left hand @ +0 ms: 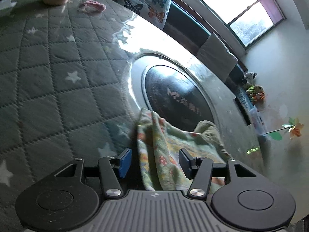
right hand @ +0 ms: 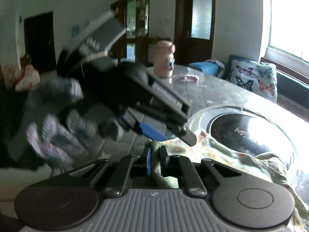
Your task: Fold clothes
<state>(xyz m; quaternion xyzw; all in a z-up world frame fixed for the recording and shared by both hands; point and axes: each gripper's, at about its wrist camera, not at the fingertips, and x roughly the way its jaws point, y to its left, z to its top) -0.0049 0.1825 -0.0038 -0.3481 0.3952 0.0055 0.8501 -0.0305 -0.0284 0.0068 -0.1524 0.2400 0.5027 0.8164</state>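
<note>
Floral green cloth (left hand: 164, 150) lay bunched on bench (left hand: 58, 67), draped over near rim of round dark hotplate (left hand: 173, 94). Left hand-held gripper (left hand: 154, 163) stood released, jaws wide apart, cloth running between them untouched by either pad. Right hand-held gripper (right hand: 154, 159) was clenched on fold of same cloth, just beside hotplate. Pink toy figure (right hand: 165, 59) and pink band (right hand: 188, 78) sat beyond hotplate; butterfly cushion (right hand: 255, 78) behind it.
</note>
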